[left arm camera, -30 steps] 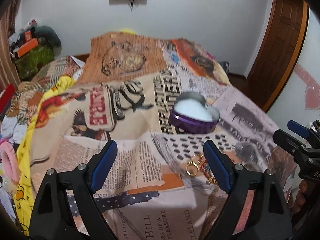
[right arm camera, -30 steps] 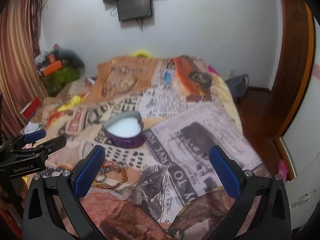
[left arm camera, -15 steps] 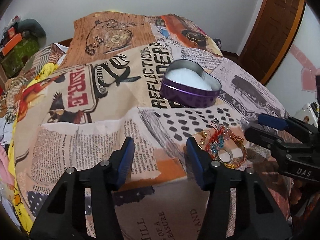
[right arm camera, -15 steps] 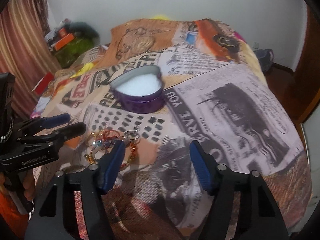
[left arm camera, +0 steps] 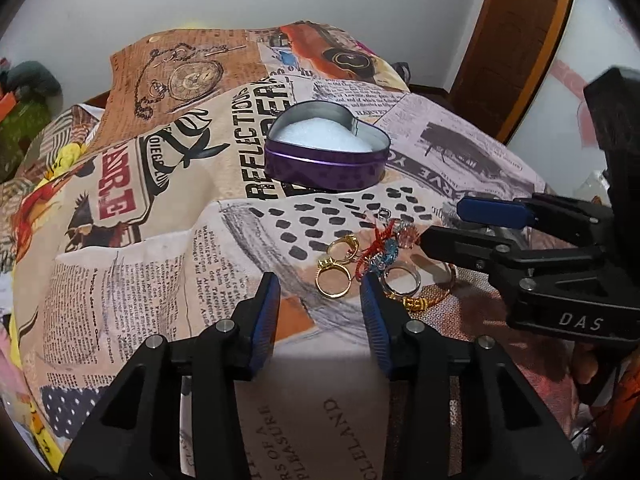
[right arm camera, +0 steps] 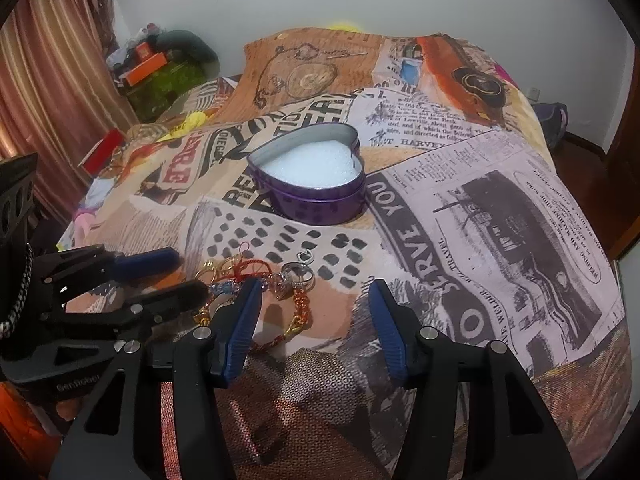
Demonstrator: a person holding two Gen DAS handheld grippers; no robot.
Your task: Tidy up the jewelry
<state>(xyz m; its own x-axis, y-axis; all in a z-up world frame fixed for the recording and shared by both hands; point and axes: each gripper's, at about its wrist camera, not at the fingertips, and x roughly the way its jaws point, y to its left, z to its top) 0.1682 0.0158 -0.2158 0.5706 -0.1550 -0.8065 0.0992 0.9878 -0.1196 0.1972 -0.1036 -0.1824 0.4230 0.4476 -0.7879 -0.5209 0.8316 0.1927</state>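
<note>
A small pile of jewelry (left arm camera: 376, 264) lies on the printed bedspread: two gold rings (left arm camera: 334, 280), a silver ring (left arm camera: 400, 280), a red-thread beaded bracelet and a gold chain. Behind it stands an open purple heart-shaped tin (left arm camera: 326, 168) lined with white foam. My left gripper (left arm camera: 319, 278) hovers just short of the gold rings, jaws closing, nothing pinched. The right gripper (left arm camera: 442, 224) reaches in from the right beside the pile. In the right wrist view the jewelry (right arm camera: 288, 284) sits just left of my right gripper (right arm camera: 315, 284), whose jaws are closing on nothing. The left gripper (right arm camera: 190, 274) and tin (right arm camera: 320, 204) show there too.
The bedspread (right arm camera: 480, 208) falls away at the right and near edges. Clutter and an orange box (right arm camera: 144, 66) sit by the curtain at far left. A wooden door (left arm camera: 516, 40) stands to the right. A bag (right arm camera: 554, 118) lies on the floor.
Both grippers have come down and moved closer to the jewelry pile. Their jaws have narrowed from wide open to about half. The views tilted further down onto the bed.
</note>
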